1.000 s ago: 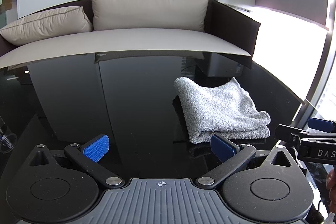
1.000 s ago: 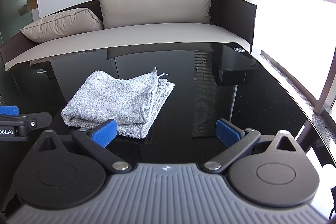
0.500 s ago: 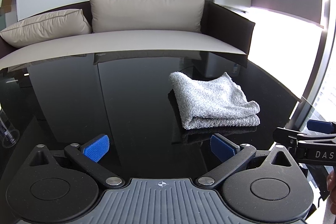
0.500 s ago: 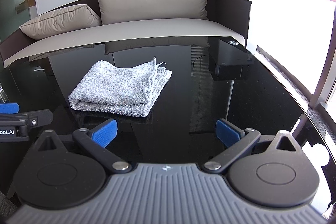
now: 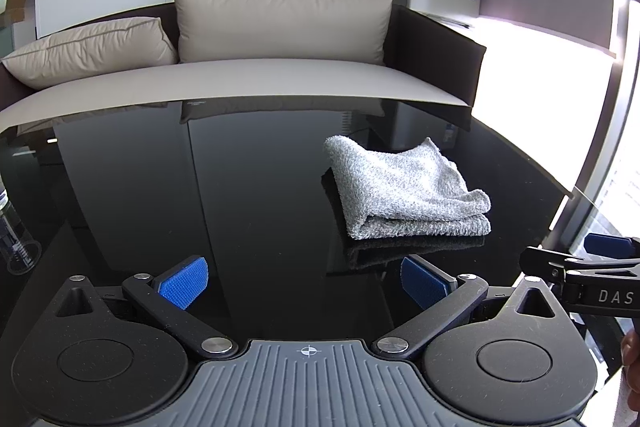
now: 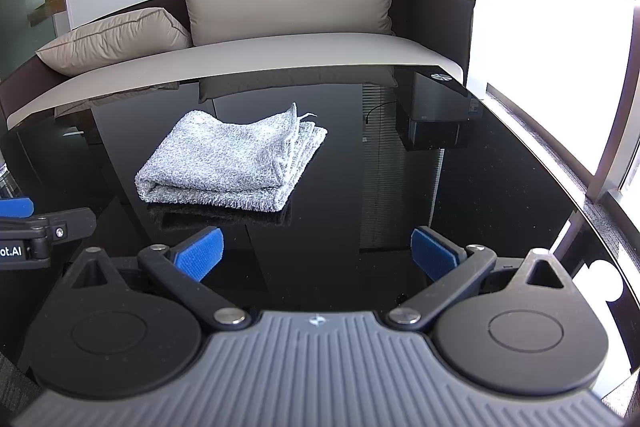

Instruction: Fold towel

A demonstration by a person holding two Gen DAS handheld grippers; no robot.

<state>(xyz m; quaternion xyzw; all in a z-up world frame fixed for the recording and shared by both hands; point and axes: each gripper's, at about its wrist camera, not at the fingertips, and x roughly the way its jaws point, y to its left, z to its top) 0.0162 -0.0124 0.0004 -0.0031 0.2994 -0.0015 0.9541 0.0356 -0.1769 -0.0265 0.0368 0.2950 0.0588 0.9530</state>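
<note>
While the grey towel [image 5: 404,191] lies folded on the glossy black desk [image 5: 200,187], both claws stand wide and hold nothing. From the left claw [image 5: 304,281] the towel sits at 1 o'clock, clear of the blue pads [image 5: 182,282]; from the right claw [image 6: 318,253] it sits at 11 o'clock [image 6: 232,163], also untouched. Beyond the desk at 12 o'clock stands a sofa [image 6: 280,43] with beige cushions.
</note>
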